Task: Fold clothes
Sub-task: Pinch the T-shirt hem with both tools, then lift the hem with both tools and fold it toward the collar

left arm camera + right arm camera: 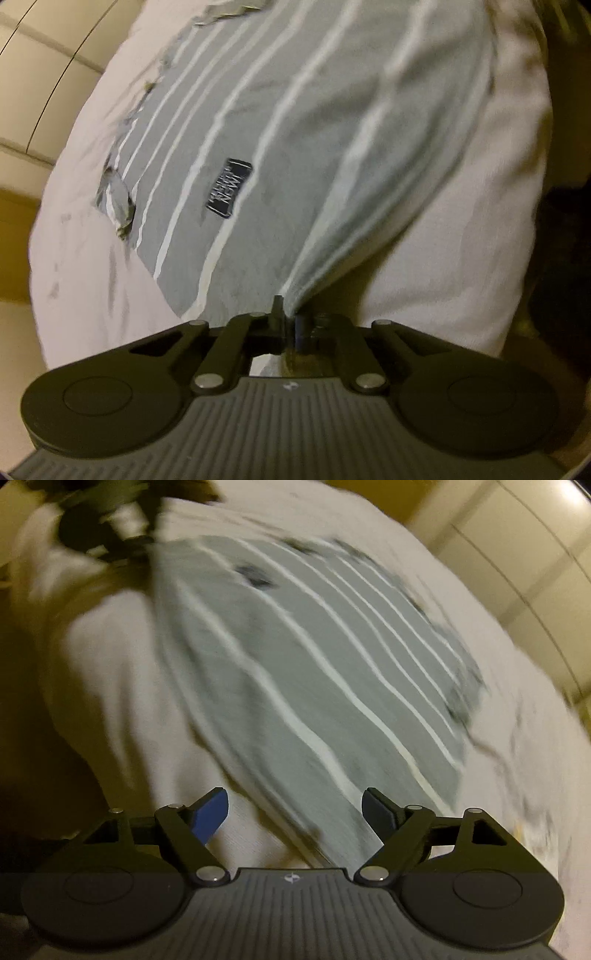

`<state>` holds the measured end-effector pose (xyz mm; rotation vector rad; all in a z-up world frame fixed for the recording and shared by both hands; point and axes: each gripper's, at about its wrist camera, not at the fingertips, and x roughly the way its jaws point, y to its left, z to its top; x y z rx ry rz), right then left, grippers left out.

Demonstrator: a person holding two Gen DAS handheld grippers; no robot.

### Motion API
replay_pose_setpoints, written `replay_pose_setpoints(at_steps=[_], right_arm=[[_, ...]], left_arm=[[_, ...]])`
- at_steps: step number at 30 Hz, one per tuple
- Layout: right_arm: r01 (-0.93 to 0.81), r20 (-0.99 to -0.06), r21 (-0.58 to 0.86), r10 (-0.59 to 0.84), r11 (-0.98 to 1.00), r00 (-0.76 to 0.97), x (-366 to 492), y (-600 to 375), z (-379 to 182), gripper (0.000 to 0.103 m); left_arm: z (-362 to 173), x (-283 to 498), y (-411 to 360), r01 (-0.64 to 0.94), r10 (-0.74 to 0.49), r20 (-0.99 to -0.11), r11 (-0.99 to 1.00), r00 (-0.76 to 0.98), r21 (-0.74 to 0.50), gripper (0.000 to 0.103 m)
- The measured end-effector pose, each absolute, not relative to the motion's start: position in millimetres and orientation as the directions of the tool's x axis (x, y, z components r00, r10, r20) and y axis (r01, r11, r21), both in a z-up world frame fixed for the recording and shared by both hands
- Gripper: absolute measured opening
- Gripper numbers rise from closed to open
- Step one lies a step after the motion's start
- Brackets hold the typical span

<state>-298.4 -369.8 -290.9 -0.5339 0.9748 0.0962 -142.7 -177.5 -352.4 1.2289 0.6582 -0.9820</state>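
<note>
Both grippers, left gripper (290,325) and right gripper (295,812), show black linkage arms, silver pivot screws, ribbed grey bodies, blue pads.

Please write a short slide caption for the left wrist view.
Left gripper shut on an edge of the grey striped shirt, spread over a white cloth.

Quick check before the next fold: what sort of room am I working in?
Probably a bedroom: the striped shirt lies on a white bedspread over a soft, rounded surface, and pale panelled doors, like a wardrobe's, stand behind.
</note>
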Motion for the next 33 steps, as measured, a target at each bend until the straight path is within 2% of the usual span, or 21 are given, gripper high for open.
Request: replay_pose_setpoints(at_steps=[2,6,8,13,15,18,21,22,23,25,33], right_arm=[[-0.352,-0.785,-0.407,-0.126,0.843,0.607,-292,-353,-298,0.077],[-0.398,-0.745,-0.455,-0.096,0.796,0.661,-272,-326,-315,0.073],[-0.416,-0.736,-0.49,-0.108,0.766,0.668,-264,-320,-326,0.062],[-0.399,-0.701,-0.61,-0.23,0.685,0.675,-266,-339,-342,0.048],[-0.368,-0.691,-0.641,-0.298,0.674,0.659,-272,-362,-342,0.047],[-0.348,-0.684,-0.676,-0.378,0.65,0.624,-283,-397,-343,0.041],[-0.367,-0.687,-0.694,-0.418,0.619,0.594,-292,-426,-344,0.029],[-0.38,-0.692,-0.694,-0.421,0.612,0.586,-294,-434,-344,0.02],[-0.365,-0.698,-0.693,-0.449,0.622,0.558,-295,-442,-343,0.0],[-0.343,-0.712,-0.681,-0.479,0.646,0.513,-296,-453,-340,0.0],[-0.382,-0.76,-0.613,-0.384,0.692,0.524,-317,-449,-282,0.0]], left_arm=[[-343,-135,-176,0.908,-0.281,-0.864,0.124,0.418,0.399,0.003],[-329,-127,-175,0.915,-0.311,-0.863,0.194,0.399,0.353,0.003],[-324,-127,-174,0.913,-0.32,-0.857,0.205,0.403,0.353,0.003],[-318,-130,-171,0.908,-0.327,-0.847,0.177,0.418,0.38,0.003],[-319,-132,-170,0.907,-0.324,-0.848,0.16,0.42,0.388,0.003],[-321,-135,-170,0.907,-0.319,-0.849,0.132,0.42,0.399,0.002],[-323,-137,-171,0.907,-0.314,-0.852,0.103,0.419,0.408,0.002],[-323,-138,-171,0.907,-0.312,-0.853,0.094,0.418,0.41,0.003],[-323,-138,-171,0.907,-0.311,-0.854,0.082,0.418,0.414,0.002],[-321,-138,-171,0.906,-0.314,-0.854,0.054,0.414,0.42,0.002],[-293,-156,-155,0.906,-0.33,-0.863,-0.05,0.382,0.42,0.001]])
